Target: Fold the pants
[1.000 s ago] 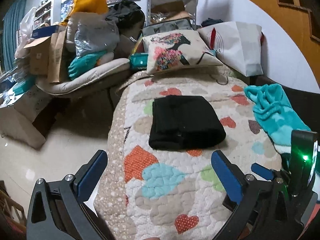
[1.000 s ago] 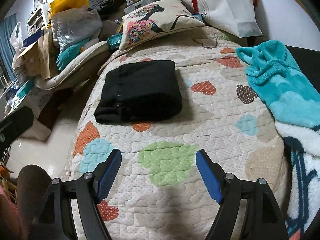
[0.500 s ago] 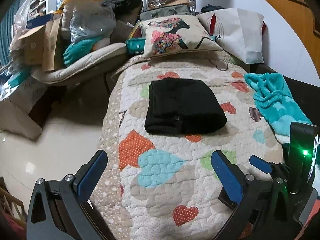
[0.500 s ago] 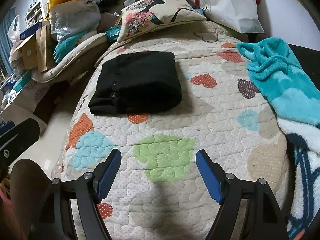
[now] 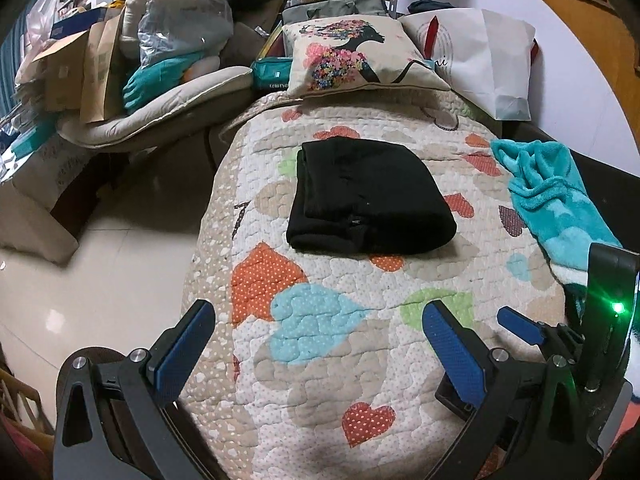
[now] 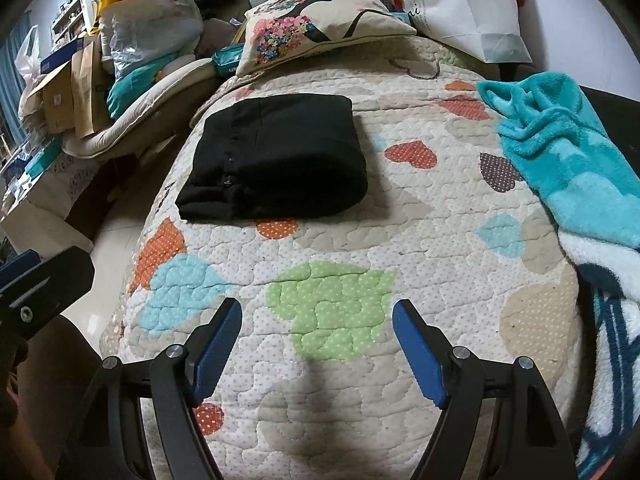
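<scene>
Both wrist views downward (near), sharing quilt (image 5: pixel 320 360).

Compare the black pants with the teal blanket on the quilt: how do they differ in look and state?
The black pants lie folded into a neat, flat rectangle; the teal blanket lies crumpled with loose ridges. The pants sit toward the quilt's left side, the blanket along its right edge. The pants look smooth, the blanket fluffy. Both rest on the quilt, untouched by either gripper.

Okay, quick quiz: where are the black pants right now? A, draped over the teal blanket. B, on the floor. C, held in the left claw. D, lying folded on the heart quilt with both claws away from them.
D: the black pants lie as a folded bundle on the heart quilt, while the left claw and right claw stand open and empty nearer the camera.
</scene>
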{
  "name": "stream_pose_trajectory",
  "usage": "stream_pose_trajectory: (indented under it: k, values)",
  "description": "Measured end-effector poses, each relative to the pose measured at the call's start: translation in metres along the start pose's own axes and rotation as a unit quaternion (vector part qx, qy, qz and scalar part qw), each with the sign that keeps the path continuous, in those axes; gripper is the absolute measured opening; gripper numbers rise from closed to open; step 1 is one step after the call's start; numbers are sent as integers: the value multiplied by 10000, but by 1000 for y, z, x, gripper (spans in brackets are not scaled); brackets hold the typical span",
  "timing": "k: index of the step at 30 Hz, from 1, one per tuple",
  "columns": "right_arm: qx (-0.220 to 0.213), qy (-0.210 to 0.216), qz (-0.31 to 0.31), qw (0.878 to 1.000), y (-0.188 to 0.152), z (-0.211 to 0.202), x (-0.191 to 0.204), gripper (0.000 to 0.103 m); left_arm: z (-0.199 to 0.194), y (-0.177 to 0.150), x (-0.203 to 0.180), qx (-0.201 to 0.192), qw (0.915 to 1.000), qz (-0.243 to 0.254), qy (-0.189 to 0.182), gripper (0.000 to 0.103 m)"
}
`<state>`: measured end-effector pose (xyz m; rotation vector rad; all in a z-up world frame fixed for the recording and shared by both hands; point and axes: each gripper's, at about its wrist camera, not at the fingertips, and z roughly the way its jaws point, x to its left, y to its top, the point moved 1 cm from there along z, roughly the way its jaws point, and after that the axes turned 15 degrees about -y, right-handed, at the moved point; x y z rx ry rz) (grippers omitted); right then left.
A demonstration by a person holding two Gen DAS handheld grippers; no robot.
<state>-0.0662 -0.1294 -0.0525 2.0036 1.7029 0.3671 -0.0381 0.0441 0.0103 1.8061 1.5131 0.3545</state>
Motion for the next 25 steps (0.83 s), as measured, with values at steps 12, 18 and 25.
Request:
stream_pose_trajectory:
  k: [12,18,25]
  values:
    - [56,-4,-35,10000,-2,2,3,83,7,-4,2,140,9999,-64,-31,103]
    - [93,-1,-46,9999,-3,3,3,83,11,-5,4,205,9997,-126,-85,103]
    - [157,-12,-57,9999,-4,7,5,83,20,-8,9,311,9992,-239,-80,103]
